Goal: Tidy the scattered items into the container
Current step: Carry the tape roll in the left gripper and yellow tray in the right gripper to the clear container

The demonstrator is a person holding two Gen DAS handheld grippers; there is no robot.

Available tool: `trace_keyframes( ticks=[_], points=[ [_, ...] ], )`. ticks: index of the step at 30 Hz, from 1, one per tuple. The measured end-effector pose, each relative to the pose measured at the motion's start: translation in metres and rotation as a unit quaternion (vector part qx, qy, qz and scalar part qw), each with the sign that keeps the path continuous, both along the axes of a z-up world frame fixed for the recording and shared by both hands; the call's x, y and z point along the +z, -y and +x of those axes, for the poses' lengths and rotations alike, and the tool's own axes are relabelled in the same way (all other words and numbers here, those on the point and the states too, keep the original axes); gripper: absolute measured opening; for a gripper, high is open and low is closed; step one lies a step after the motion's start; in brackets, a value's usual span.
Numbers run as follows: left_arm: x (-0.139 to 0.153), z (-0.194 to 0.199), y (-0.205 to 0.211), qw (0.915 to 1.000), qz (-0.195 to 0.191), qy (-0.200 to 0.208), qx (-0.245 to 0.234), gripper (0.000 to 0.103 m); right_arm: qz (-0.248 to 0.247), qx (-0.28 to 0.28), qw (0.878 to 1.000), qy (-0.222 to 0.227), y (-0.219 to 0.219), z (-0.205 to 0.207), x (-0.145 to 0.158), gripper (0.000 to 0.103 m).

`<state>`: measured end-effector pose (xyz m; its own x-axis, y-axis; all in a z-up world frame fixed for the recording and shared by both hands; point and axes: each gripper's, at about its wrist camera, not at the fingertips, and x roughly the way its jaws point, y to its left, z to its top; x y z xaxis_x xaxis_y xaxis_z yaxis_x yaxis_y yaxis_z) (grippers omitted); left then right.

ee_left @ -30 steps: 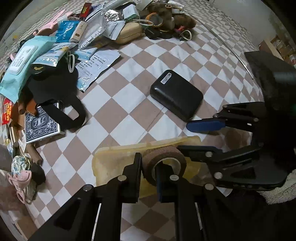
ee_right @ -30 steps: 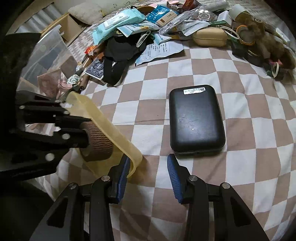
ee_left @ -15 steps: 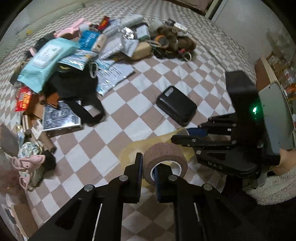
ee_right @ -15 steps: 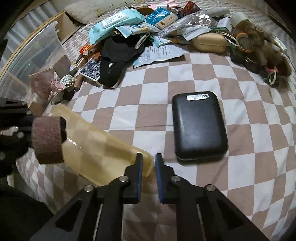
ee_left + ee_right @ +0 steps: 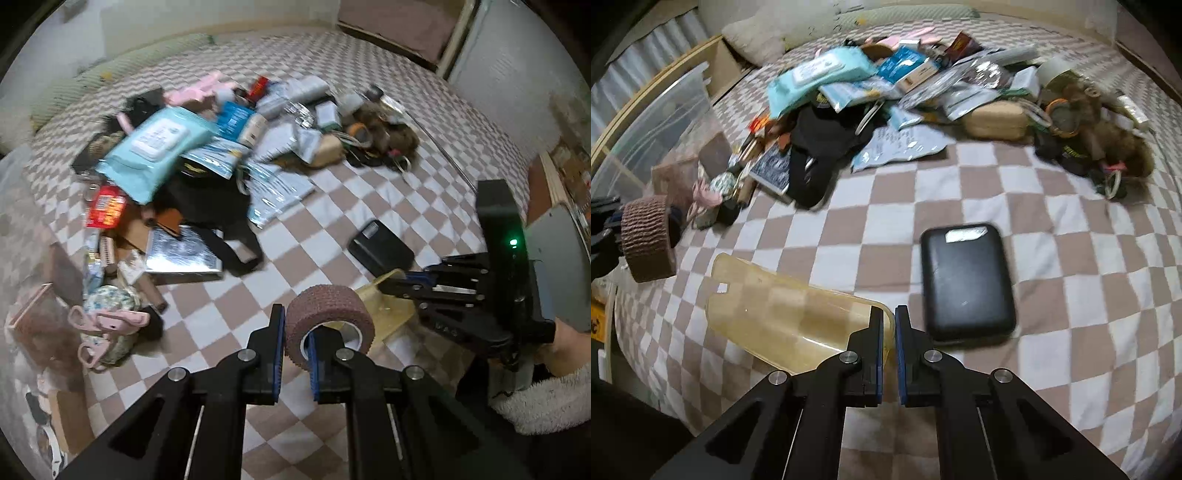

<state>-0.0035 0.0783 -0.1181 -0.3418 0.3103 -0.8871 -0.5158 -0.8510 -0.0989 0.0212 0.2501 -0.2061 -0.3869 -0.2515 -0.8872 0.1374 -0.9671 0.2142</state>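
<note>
Grippers both loaded, so you're mid-carry. Your left gripper (image 5: 295, 345) pinches the wall of the brown bandage roll (image 5: 328, 325), one finger outside it and one through the core, roll lifted off the checkered bedspread (image 5: 325, 206). Your right gripper (image 5: 889, 347) has its fingers pressed nearly together on the near edge of the yellow translucent tray (image 5: 790, 321); whether the tray's far end rests on the bedspread or hangs just above it, I cannot tell.

Taking the black case (image 5: 967, 282) as landmark: the tray sits just left of it, apart from it. The roll hangs well left of it, past the tray's far end. Beyond the case, far side, lies the main heap: teal wipes pack (image 5: 827, 74), black cap (image 5: 823, 147), plush toy (image 5: 1108, 129) off to the case's far right. The clear plastic bin (image 5: 653, 133) stands far left of the case, at the bed's edge, past the roll.

Step in hand, as I judge it: hauling the roll to the bin. Next move calls for swinging your left hand over the bin's rim and only then spreading the fingers. The tray likely follows; keep it level and clear of the case. Most of the heap remains untouched.
</note>
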Motion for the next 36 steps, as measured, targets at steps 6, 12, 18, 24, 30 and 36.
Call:
trace_keyframes(
  ticks=[6,12,18,24,30,36],
  points=[
    [0.011,-0.003,0.015,0.9990,-0.004,-0.025,0.036,0.012,0.006,-0.030,0.999,-0.024,-0.013,-0.014,0.018,0.007],
    [0.032,-0.007,0.033,0.9947,-0.008,-0.068,0.077,0.012,0.007,-0.043,0.997,-0.062,-0.022,-0.031,0.049,0.007],
    [0.056,-0.008,0.057,0.9872,-0.001,-0.110,0.115,0.012,0.004,-0.036,0.994,-0.099,-0.014,-0.050,0.081,0.007],
    [0.080,-0.007,0.084,0.9754,0.010,-0.151,0.160,0.012,-0.004,-0.025,0.991,-0.134,0.005,-0.066,0.113,0.007],
    [0.109,0.002,0.105,0.9593,0.023,-0.206,0.192,0.012,-0.027,-0.017,0.987,-0.157,0.029,-0.081,0.139,0.007],
    [0.128,0.011,0.132,0.9404,0.016,-0.246,0.235,0.012,-0.051,0.002,0.983,-0.177,0.060,-0.091,0.166,0.007]
  ],
)
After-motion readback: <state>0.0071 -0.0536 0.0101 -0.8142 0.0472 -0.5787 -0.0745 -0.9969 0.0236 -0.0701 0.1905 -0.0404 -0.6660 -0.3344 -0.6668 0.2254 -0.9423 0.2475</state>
